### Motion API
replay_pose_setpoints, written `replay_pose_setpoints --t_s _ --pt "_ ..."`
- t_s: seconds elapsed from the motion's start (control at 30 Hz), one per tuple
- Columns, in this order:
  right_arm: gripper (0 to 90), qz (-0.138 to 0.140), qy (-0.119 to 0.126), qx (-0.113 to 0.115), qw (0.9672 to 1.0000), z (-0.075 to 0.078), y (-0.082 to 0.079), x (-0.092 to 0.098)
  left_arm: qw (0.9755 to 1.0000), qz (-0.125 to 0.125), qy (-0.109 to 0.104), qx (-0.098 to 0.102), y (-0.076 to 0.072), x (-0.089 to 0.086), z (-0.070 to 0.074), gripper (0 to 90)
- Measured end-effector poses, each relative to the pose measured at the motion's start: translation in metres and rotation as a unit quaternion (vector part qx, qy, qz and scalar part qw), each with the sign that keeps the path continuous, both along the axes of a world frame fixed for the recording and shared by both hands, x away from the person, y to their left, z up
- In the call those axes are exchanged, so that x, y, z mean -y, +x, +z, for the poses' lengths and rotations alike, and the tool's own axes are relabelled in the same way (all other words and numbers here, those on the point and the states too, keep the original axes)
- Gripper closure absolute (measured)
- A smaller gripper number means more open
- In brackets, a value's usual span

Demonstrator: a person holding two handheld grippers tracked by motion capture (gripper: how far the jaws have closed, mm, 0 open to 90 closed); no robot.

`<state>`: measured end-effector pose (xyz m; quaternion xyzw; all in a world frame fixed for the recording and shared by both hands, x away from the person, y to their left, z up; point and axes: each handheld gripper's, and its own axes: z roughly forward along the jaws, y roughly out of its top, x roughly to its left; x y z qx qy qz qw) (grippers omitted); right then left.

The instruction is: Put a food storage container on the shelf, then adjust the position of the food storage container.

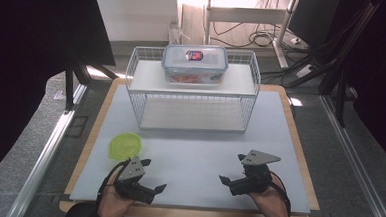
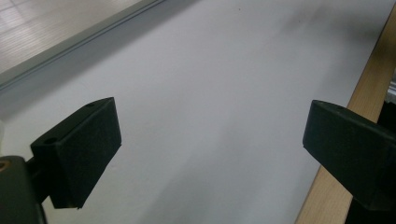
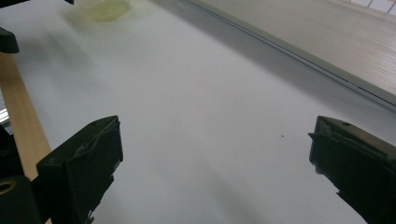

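A clear lidded food box [image 1: 195, 63] with a blue-rimmed lid and orange contents stands on the top shelf of a white wire rack [image 1: 192, 91] at the back of the table. A small yellow-green lidded container [image 1: 125, 145] [image 3: 103, 9] rests on the white mat at front left. My left gripper [image 1: 153, 175] [image 2: 210, 149] hovers open near the front edge, just below that container, jaws wide apart with nothing between them. My right gripper [image 1: 233, 168] [image 3: 215, 172] is open too, at front right, empty.
The white mat [image 1: 193, 153] covers a wooden tabletop [image 1: 298, 159] whose edge shows along the sides. The rack's lower shelf [image 1: 193, 114] holds nothing. Metal rails run along the floor on both sides, and cables lie on the floor behind the table.
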<state>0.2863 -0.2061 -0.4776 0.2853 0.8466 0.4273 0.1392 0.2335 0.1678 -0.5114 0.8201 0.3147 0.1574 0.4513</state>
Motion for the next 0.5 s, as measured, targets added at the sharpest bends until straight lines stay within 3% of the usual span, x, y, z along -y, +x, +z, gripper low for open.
replay_pose_setpoints --t_s 0.23,0.33,0.43,0.5 --pt "2.5 -0.020 0.005 -0.002 0.9998 -0.004 0.007 0.007 0.9997 0.022 0.002 -0.012 0.009 -0.009 0.003 4.8" --pt "2.6 -0.026 0.007 -0.005 0.9996 -0.005 0.009 0.010 0.9988 0.046 0.017 -0.006 0.012 -0.014 0.008 9.8" --pt "2.9 -0.028 0.003 -0.005 0.9996 -0.006 0.010 0.011 0.9984 0.057 0.009 -0.002 0.016 -0.024 0.016 19.6" --pt "3.8 -0.027 0.003 -0.005 0.9996 -0.006 0.011 0.011 0.9981 0.060 -0.010 -0.005 0.019 -0.033 0.019 29.3"
